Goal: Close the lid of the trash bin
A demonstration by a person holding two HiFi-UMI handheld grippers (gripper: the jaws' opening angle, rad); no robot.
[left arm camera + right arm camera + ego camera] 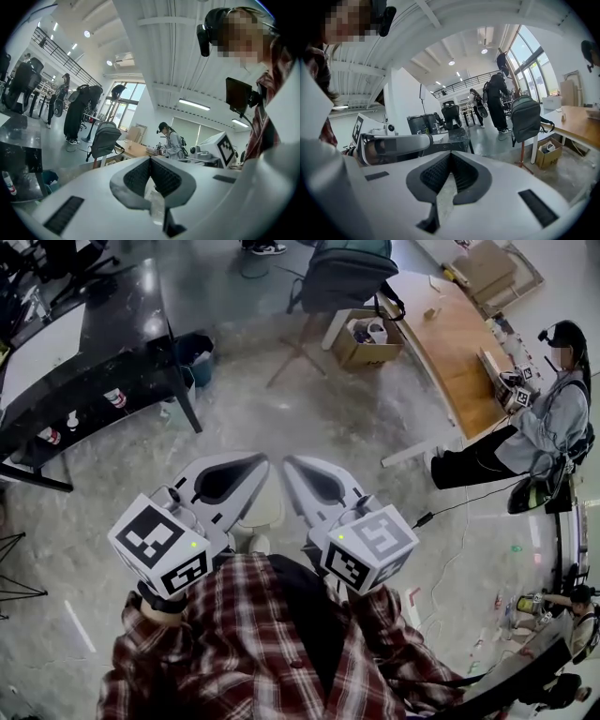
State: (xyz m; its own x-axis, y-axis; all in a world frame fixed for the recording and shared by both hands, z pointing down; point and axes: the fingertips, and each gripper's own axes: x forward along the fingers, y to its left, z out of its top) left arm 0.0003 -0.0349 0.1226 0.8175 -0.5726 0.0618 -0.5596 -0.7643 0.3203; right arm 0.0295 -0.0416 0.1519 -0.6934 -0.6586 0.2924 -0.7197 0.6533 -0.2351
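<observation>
I hold both grippers close to my chest over the plaid shirt, pointing forward and tilted up. In the head view my left gripper (264,458) and right gripper (287,462) lie side by side, tips nearly touching each other. Each is shut with nothing between its jaws, as the left gripper view (150,159) and right gripper view (451,154) show. A pale, rounded object (259,515) shows on the floor between the two grippers, mostly hidden; I cannot tell whether it is the trash bin. A dark teal bin (196,356) stands by the black table's leg.
A black table (112,343) stands at the far left. A chair with a grey backpack (344,273) and a cardboard box (367,341) stand ahead. A wooden table (457,343) with a seated person (544,423) is at the right. Cables (450,521) cross the floor at the right.
</observation>
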